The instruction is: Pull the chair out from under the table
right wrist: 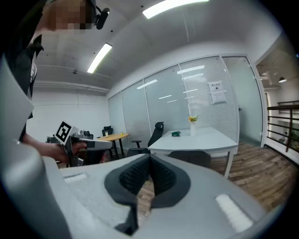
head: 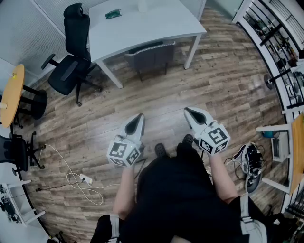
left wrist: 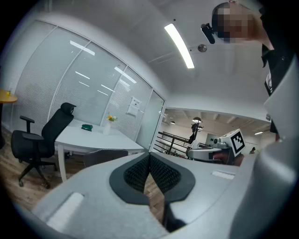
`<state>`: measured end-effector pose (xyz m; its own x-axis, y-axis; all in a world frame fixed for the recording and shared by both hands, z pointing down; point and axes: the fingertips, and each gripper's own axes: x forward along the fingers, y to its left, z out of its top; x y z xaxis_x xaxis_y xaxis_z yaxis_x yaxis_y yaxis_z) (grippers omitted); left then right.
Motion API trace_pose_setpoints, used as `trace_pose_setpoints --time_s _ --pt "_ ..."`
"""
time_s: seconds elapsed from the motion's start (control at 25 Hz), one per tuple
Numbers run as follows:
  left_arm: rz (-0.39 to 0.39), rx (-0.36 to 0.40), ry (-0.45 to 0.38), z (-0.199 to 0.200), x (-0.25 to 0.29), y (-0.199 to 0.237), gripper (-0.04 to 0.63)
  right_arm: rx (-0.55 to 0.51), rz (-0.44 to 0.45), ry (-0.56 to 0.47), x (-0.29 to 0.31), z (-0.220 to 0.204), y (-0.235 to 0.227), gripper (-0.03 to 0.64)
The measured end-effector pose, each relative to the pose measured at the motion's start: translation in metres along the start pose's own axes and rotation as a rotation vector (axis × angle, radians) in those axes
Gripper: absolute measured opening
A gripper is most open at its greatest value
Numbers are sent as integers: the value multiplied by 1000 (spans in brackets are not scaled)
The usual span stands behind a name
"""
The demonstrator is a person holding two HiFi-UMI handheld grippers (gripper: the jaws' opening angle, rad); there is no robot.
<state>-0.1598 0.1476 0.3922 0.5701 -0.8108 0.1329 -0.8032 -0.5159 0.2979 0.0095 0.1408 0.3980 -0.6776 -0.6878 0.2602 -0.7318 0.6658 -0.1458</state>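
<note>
- Under the near edge of the white table (head: 142, 26) sits the grey chair (head: 151, 54). It is pushed right in, with its back facing the person.
- At the table's left corner stands a black office chair (head: 71, 57). That one is already out in the open, so I think the grey one is the chair to pull.
- On the far part of the table top lies a small green thing (head: 113, 14).
- Both grippers are held low, close to the person's body, well apart from the grey chair. Bare wood floor (head: 190, 85) lies between them and it.
- The left gripper (head: 138, 116) has its jaws pressed together, with nothing between them.
- The right gripper (head: 188, 112) is closed the same way and holds nothing.
- Both point towards the table, tipped down a little.
- None of the job looks done yet. The chair has not come out and nothing is touching it.
- What is left, I think: walk up to the table, open a gripper, take hold of the chair's back and pull it away from the table's near edge.
- White wires (head: 78, 180) lie on the floor to the person's left, away from the path to the chair.
</note>
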Motion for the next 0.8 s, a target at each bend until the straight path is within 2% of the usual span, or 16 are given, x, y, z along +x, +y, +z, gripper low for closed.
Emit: trace_pose_setpoints --time_s 0.4,0.6,0.8 --pt "14 -2 20 -6 -10 11 11 -7 -10 2 5 -2 9 2" --pt "21 -12 46 -12 -3 18 11 45 1 -40 8 1 6 3" --pt "29 -24 68 -18 14 24 11 25 11 -9 19 -5 -6 2"
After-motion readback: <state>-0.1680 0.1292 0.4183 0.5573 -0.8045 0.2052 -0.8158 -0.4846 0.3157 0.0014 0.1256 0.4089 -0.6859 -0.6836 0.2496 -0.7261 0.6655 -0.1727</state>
